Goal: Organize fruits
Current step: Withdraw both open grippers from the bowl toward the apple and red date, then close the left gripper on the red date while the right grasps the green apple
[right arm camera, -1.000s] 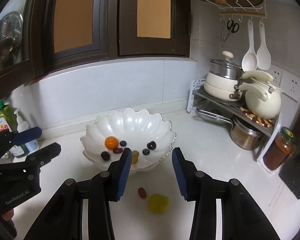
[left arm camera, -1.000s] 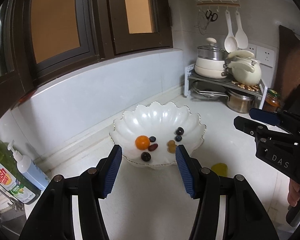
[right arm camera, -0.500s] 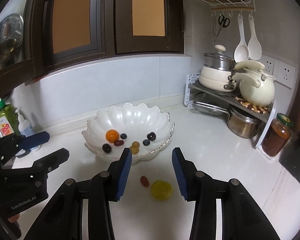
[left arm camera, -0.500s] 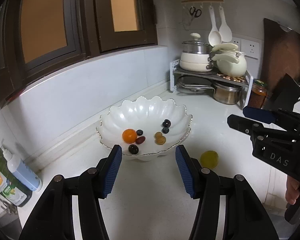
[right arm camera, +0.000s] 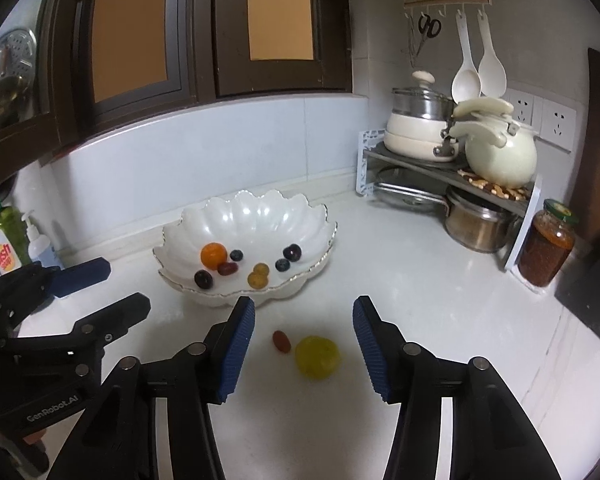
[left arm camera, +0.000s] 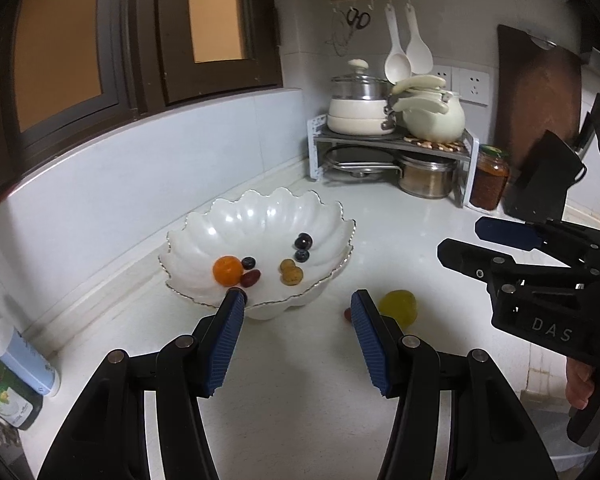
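Note:
A white scalloped bowl [right arm camera: 260,216] stands on the white counter and holds an orange fruit [right arm camera: 213,255], a red one, dark berries and yellowish grapes [right arm camera: 257,274]. In front of it on the counter lie a yellow-green fruit [right arm camera: 317,357] and a small red fruit [right arm camera: 281,341]. My right gripper [right arm camera: 303,316] hovers just above these two, its jaws opening, nothing between the pads. My left gripper [left arm camera: 297,304] is open and empty before the bowl [left arm camera: 260,216], with the yellow-green fruit [left arm camera: 400,306] just right of its right finger.
A metal rack [right arm camera: 452,178] with pots and a cream kettle fills the back right corner. A jar of red preserve [right arm camera: 545,248] stands beside it. Soap bottles [right arm camera: 8,240] are at the far left by the wall. A dark board [left arm camera: 540,92] leans at the right.
Both grippers sank and drew back toward the counter front. The right jaws stand wider than before. The two loose fruits now sit nearer between the right fingers.

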A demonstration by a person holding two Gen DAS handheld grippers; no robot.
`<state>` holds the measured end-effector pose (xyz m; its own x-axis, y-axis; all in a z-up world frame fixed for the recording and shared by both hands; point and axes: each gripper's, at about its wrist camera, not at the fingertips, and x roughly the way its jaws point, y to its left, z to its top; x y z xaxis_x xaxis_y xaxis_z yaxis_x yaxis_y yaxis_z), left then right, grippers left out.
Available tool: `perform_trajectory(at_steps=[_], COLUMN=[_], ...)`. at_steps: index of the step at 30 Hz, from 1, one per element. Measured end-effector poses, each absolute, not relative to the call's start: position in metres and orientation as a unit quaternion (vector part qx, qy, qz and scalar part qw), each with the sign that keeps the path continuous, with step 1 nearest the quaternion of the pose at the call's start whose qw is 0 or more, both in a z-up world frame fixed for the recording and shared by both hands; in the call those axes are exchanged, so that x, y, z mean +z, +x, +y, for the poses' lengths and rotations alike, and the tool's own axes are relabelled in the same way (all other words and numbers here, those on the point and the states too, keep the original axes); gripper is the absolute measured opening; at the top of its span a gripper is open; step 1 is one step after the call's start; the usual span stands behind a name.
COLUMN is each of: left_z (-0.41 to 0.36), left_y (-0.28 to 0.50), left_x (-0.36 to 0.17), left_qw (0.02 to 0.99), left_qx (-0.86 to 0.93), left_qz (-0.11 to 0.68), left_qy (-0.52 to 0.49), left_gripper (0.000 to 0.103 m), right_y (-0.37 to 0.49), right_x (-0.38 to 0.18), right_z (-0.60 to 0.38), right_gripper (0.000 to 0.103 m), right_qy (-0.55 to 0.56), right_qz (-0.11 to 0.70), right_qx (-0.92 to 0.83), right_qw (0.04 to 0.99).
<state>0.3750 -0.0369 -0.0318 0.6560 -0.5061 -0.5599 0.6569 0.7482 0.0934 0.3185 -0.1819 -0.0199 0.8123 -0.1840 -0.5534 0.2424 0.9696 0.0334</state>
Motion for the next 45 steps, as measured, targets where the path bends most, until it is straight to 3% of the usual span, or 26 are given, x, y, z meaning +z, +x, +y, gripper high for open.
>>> perform_trajectory(at_steps=[45], left_z=[-0.107], left_y=[0.422], left_x=[-0.128], left_qw=[0.823], left_qx=[-0.428], left_qz=[0.282], left_qy=[0.246], left_gripper=[0.054], right_y=[0.362], right_x=[-0.108], right_z=[-0.220], right_gripper=[0.053], right_qy=[0.162], right_qz=[0.344], right_qx=[-0.127], right_qw=[0.916])
